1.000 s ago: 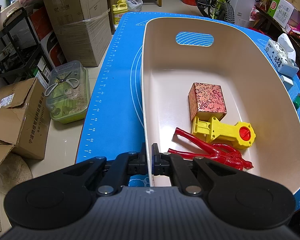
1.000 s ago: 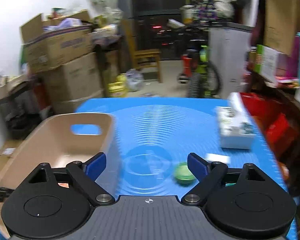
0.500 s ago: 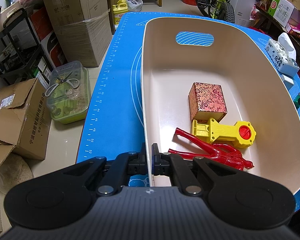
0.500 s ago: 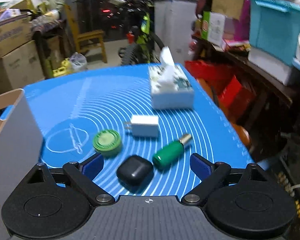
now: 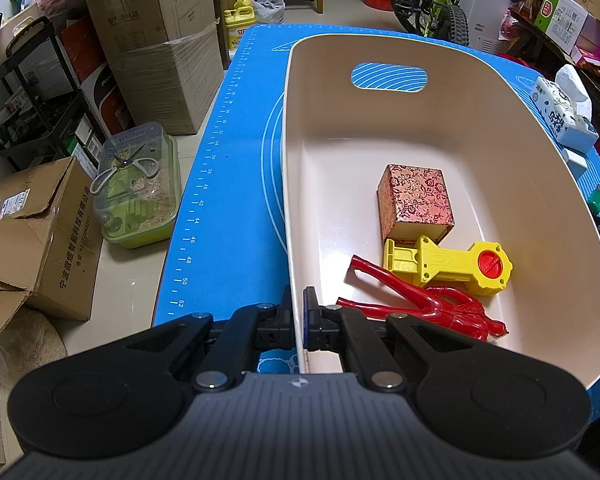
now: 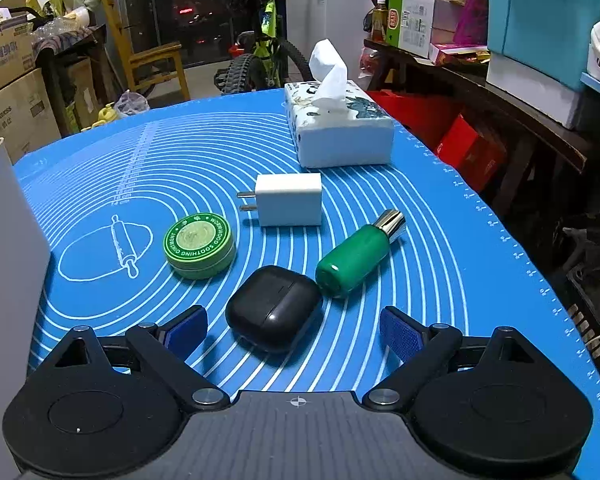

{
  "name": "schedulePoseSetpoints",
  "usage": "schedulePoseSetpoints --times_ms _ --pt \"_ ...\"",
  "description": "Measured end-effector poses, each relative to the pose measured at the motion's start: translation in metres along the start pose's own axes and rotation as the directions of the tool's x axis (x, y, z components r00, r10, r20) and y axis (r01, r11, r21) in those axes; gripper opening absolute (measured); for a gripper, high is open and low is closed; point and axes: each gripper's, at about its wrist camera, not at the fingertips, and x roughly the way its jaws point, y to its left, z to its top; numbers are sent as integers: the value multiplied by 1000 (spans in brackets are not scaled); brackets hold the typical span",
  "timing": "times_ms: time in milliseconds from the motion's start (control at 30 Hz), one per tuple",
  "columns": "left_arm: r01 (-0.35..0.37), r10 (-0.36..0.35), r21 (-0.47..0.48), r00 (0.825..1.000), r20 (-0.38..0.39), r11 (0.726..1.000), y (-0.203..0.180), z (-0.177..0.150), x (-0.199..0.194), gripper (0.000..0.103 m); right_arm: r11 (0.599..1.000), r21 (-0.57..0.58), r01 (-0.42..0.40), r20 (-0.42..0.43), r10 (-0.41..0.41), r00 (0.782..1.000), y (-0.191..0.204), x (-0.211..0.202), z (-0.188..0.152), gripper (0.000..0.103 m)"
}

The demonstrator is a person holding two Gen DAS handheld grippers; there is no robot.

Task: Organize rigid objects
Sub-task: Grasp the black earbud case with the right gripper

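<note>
Inside the bin (image 5: 480, 128), whose near rim the left gripper (image 5: 299, 322) clenches, lie a box (image 5: 416, 202) and two toys, while a case (image 6: 274, 308), bottle (image 6: 356, 258), tin (image 6: 199, 245) and charger (image 6: 290, 199) wait on the desk (image 6: 440, 280) before the right gripper (image 6: 294, 330), jaws released.

Both wrist views look steeply down, close, sharing the blue mat (image 5: 228, 200).
</note>
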Motion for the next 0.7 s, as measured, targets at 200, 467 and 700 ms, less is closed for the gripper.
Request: schedulePoseSetpoints --times_ms 200,467,700 --pt "-2 2 3 1000 0 1000 1 1 0 5 1000 -2 25 43 -25 999 1 4 -5 88" --pt "-3 3 7 1000 0 1000 2 3 -1 5 999 -11 36 86 -35 996 7 3 -9 74" --pt "-3 3 7 1000 0 1000 2 3 -1 5 998 11 61 70 -62 996 12 9 -2 78"
